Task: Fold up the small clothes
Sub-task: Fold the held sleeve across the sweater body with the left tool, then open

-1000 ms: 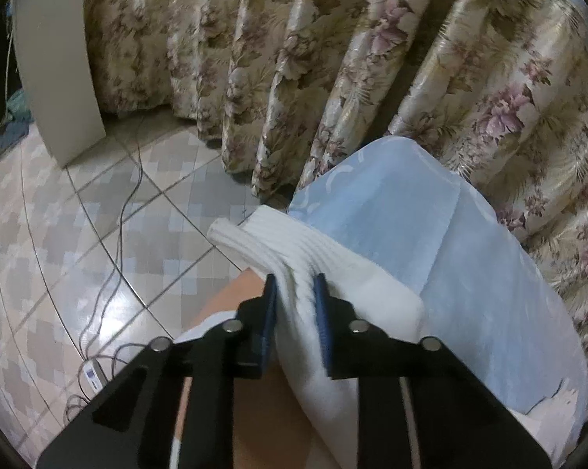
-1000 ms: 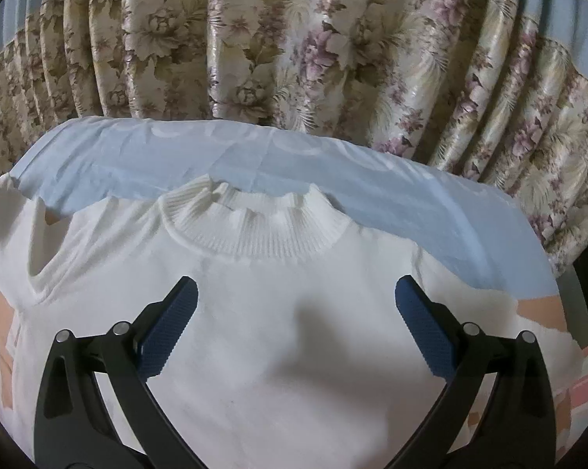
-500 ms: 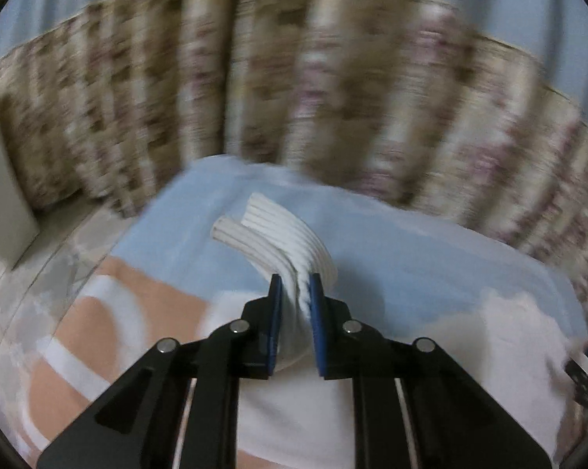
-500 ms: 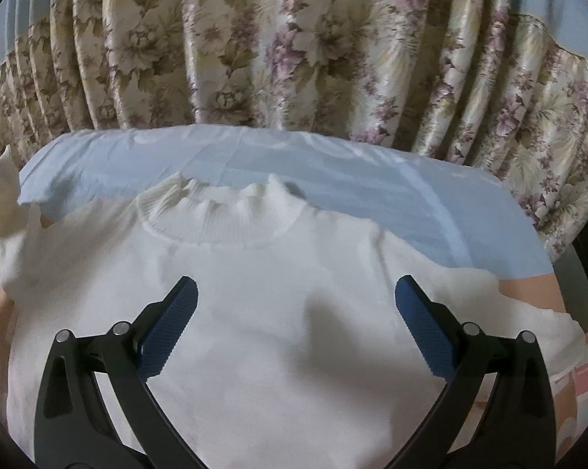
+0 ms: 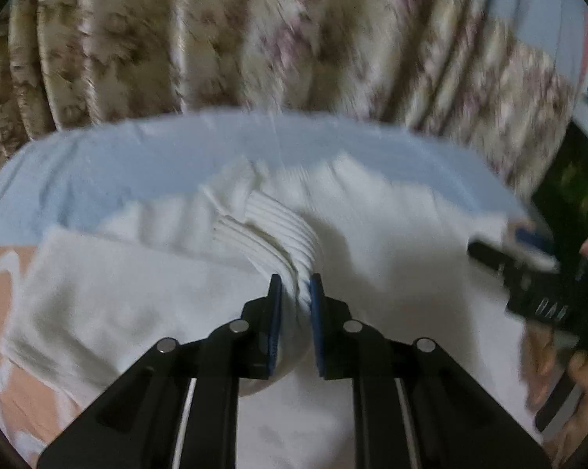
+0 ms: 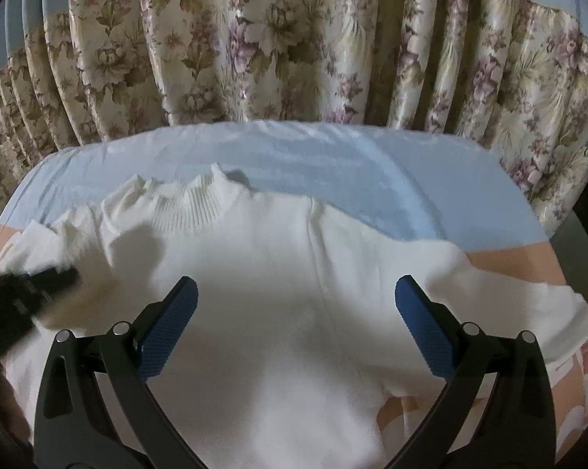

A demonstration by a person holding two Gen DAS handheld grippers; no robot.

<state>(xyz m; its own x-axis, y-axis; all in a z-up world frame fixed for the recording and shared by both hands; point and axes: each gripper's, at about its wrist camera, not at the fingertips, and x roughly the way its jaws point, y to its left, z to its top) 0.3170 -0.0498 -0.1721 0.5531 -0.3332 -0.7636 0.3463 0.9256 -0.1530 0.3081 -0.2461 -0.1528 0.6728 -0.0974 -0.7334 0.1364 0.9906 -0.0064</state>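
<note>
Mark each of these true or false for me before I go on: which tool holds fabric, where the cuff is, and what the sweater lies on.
1. The left tool is shut on the ribbed cuff. True.
2. The right tool grips the collar. False: it is open, above the sweater body.
3. The cuff sits above the sweater. True.
4. The sweater lies on bare floor tiles. False: on a blue and peach sheet.

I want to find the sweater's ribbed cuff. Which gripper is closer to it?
Left. The left gripper is pinching the ribbed cuff; the right gripper hovers open over the sweater's chest.
</note>
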